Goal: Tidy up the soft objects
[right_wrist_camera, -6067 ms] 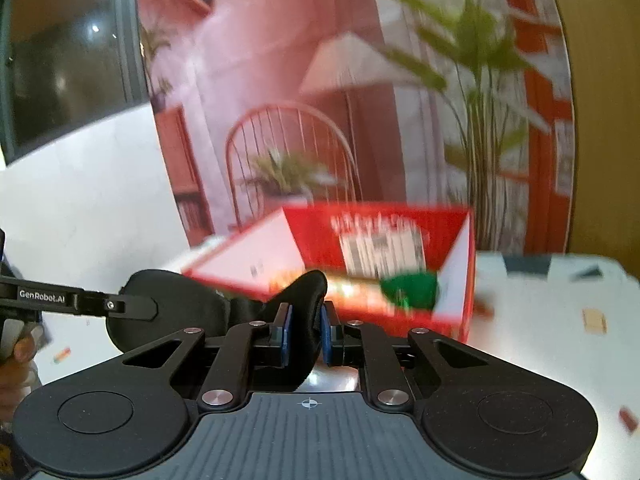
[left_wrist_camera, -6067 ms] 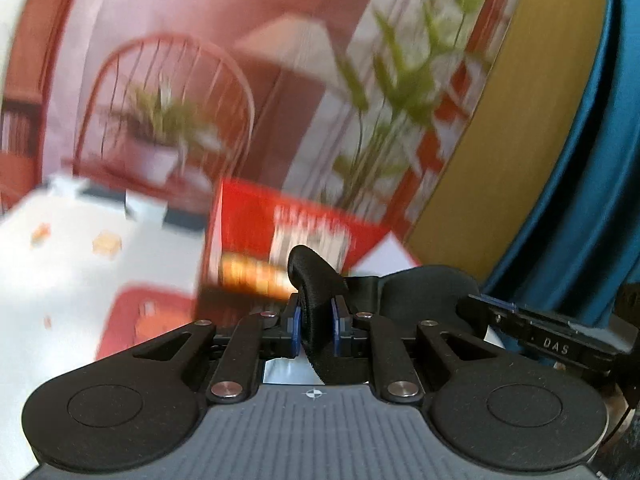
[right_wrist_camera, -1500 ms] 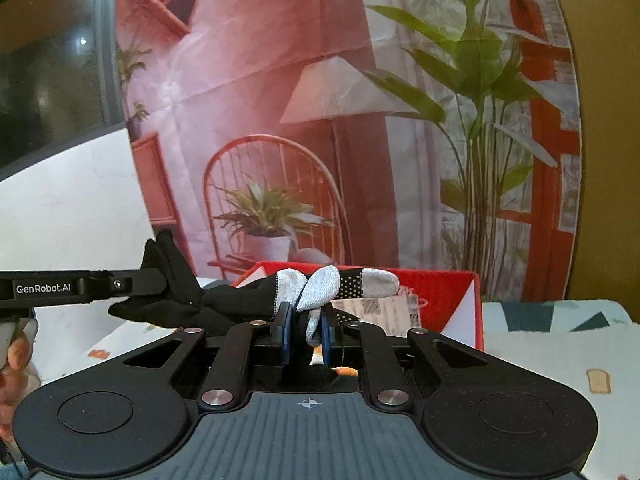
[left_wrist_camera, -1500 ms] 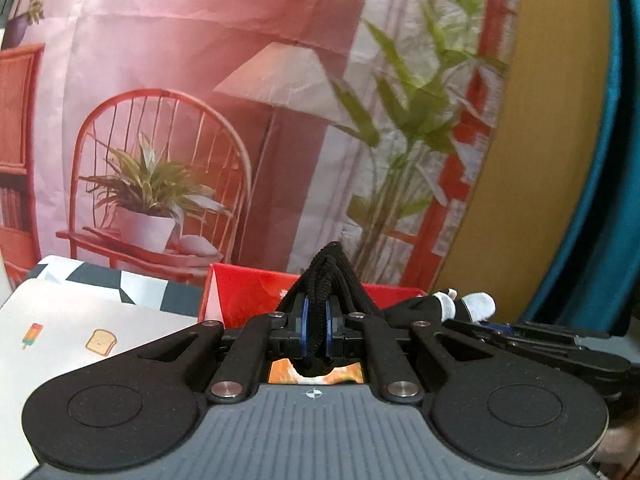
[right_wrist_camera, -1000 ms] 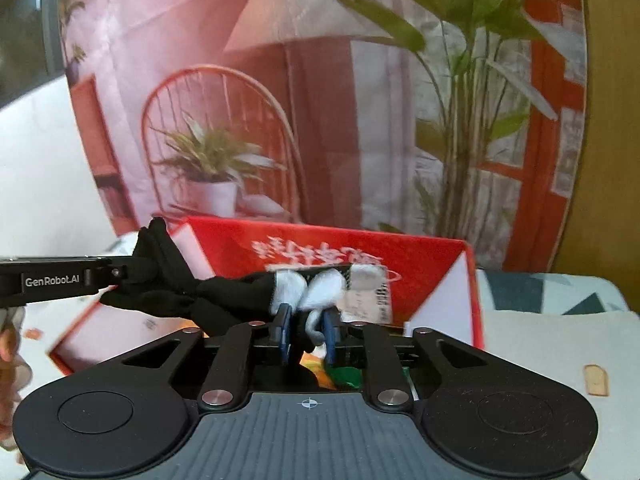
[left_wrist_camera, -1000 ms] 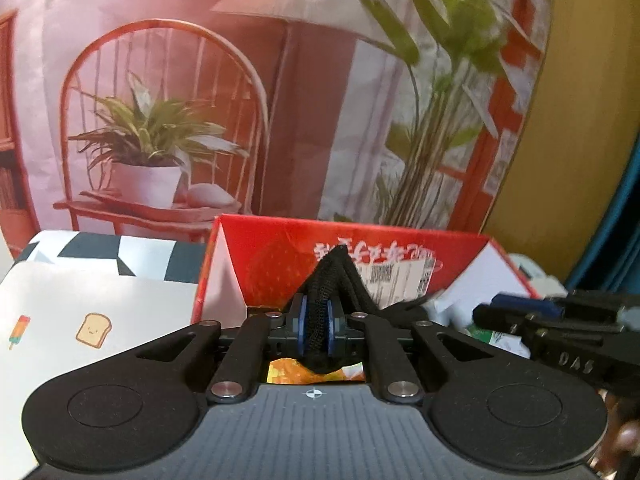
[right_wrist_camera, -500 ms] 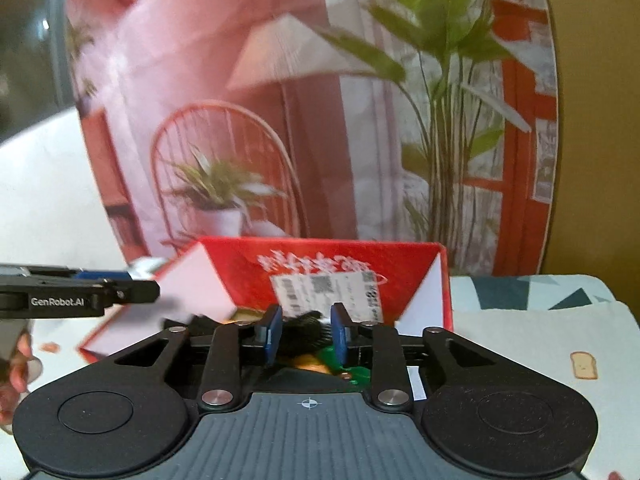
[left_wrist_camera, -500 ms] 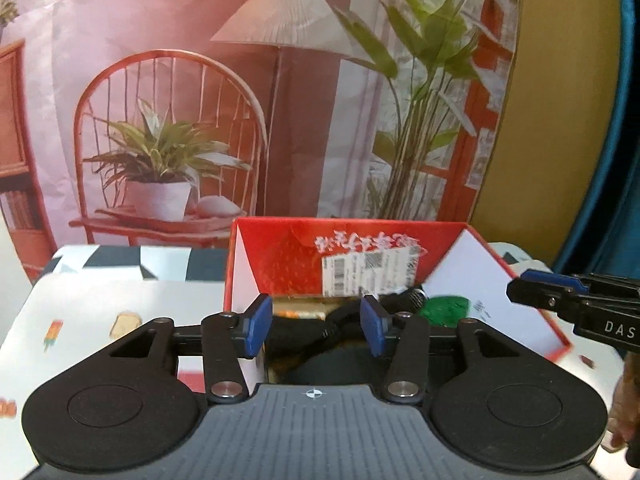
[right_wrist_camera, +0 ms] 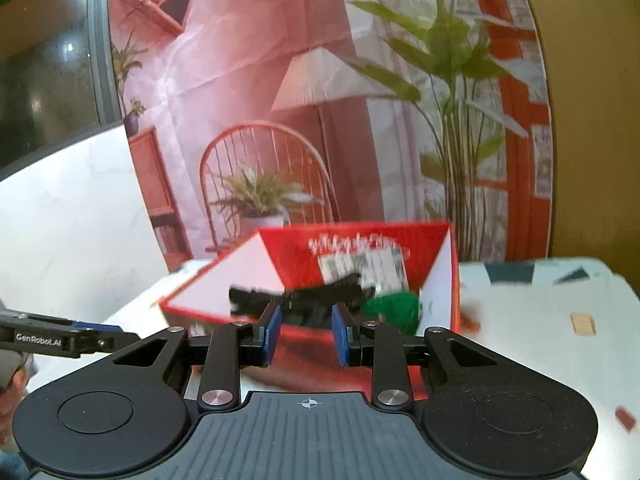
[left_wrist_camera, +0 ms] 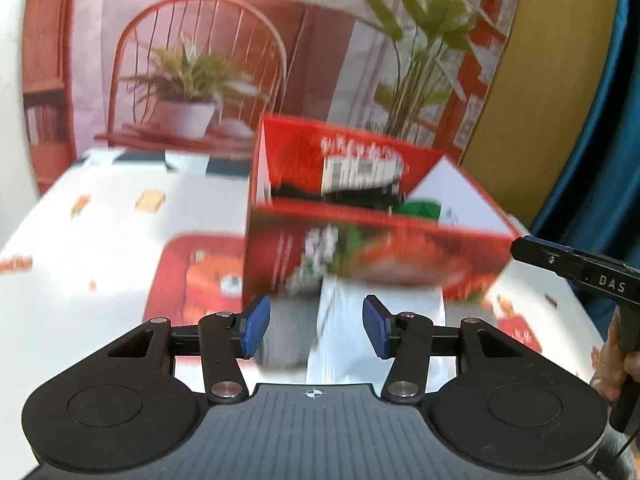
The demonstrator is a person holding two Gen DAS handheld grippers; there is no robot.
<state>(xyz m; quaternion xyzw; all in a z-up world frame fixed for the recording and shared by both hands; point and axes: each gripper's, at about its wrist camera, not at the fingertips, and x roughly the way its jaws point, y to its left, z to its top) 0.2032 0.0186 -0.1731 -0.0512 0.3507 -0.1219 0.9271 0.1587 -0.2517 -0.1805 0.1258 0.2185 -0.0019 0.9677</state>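
A red cardboard box (left_wrist_camera: 360,264) stands open on the table, its flaps spread. A black sock (left_wrist_camera: 344,196) lies inside it beside a green soft item (left_wrist_camera: 420,208). My left gripper (left_wrist_camera: 316,330) hangs in front of the box; its jaws are opening and hold nothing. Below it lie a grey and a white blurred shape (left_wrist_camera: 348,344) that I cannot identify. In the right wrist view my right gripper (right_wrist_camera: 305,330) is open and empty, just short of the box (right_wrist_camera: 360,248), with the black sock (right_wrist_camera: 312,296) and green item (right_wrist_camera: 394,306) beyond its tips.
The table wears a white cloth (left_wrist_camera: 100,240) with small printed pictures. A red printed mat (left_wrist_camera: 196,276) lies left of the box. A printed backdrop of a chair and plants stands behind, a blue curtain (left_wrist_camera: 592,140) at right. A hand (left_wrist_camera: 616,364) holds the right gripper's handle.
Both grippers let go of the black sock, which now lies in the red box. Both have opened and drawn back from the box towards the table's near side.
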